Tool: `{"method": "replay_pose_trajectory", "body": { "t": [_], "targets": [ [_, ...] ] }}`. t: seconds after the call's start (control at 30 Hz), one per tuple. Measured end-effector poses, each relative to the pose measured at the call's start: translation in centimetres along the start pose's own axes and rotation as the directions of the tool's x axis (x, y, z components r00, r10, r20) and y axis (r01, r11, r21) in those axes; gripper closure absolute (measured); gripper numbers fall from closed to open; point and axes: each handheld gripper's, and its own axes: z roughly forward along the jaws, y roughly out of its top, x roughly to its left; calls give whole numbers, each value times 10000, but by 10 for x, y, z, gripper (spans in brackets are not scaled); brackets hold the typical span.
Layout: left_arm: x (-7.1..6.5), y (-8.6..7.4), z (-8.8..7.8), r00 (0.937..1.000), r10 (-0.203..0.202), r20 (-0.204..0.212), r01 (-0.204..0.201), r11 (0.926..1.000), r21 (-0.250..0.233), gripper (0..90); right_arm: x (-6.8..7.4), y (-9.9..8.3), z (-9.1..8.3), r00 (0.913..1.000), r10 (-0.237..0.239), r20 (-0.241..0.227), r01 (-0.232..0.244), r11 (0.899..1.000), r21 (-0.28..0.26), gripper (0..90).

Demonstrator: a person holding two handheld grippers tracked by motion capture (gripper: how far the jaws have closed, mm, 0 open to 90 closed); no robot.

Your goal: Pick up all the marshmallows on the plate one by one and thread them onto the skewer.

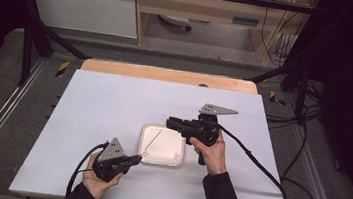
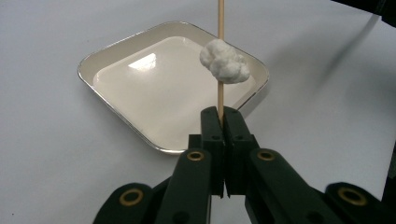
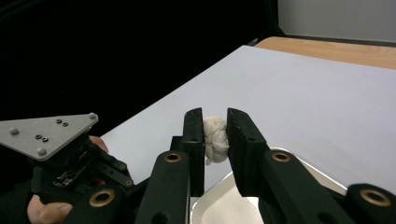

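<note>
A thin wooden skewer [image 2: 220, 28] stands in my left gripper [image 2: 223, 114], whose jaws are shut on its lower end. A white fluffy lump [image 2: 224, 61] is speared partway up the stick. Behind it lies a shallow white square tray [image 2: 154, 93]. From above, the left gripper [image 1: 136, 160] sits at the tray's [image 1: 166, 146] near left corner, and the skewer [image 1: 153, 140] slants over the tray. My right gripper [image 1: 170, 123] hovers above the tray's far edge. Its jaws [image 3: 215, 116] are shut on a second white lump [image 3: 215, 140], over the tray's corner [image 3: 219, 205].
The tray rests on a white sheet [image 1: 113, 107] over a wooden table [image 1: 167, 75]. The right gripper's cable [image 1: 257, 164] trails off to the right across the sheet. The left gripper's grey plate [image 3: 46, 133] shows beside the right jaws. Black frame posts stand beyond the table.
</note>
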Motion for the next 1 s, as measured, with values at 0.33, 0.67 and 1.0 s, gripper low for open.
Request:
{"method": "replay_pose_trajectory", "body": {
  "t": [0.33, 0.67, 1.0],
  "targets": [
    [0, 0, 0, 10000, -4, -11, 4, 10000, -17, 888, 0, -3, 8, 9996, 179, -236, -177, 9998, 110, 779],
    [0, 0, 0, 10000, -64, -38, 64, 10000, -63, 889, 1, -7, 11, 9989, 298, -362, -292, 9994, 157, 782],
    [-2, -4, 1, 9994, -212, -261, 204, 9992, -332, 890, 4, -12, 17, 9965, 597, -580, -607, 9980, -150, 796]
  ]
}}
